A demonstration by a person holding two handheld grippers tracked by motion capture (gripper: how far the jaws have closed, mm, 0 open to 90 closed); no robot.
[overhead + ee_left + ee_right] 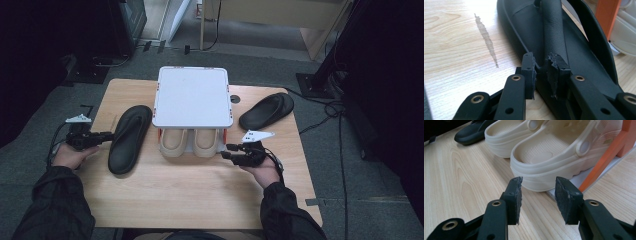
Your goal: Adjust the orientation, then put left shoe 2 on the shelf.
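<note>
2 black flip-flops are on the wooden table [200, 195], neither yet on the small white rack [192, 97] that stands at the table's middle. 1 pair of cream clogs [189, 141] already sits on the rack's lower shelf, under the white top plate, toes inward. My judgement: the work in hand is stowing footwear on the rack; the clogs are done, the 2 black items remain, and the top plate is bare.

Left black flip-flop [130, 137] lies flat on the table just left of the rack, sole down, its long axis running away from the person. Right black flip-flop [266, 110] lies beside the rack's right rear corner, well apart from either gripper.

Left gripper [107, 135]: in the left gripper view its jaws stand narrow, with the left black flip-flop's strap [554, 32] running down into the gap between them. The pads appear to pinch the strap's near end where it meets the footbed. The flip-flop still rests on the table, so I judge the grip taken but the lift not begun.

Right gripper [227, 151]: jaws wide apart, nothing between them. In the right gripper view they point at the heel of the nearer clog [554, 157], near it but not touching. It rests low over the table, in front of the rack's right leg [604, 160].
</note>
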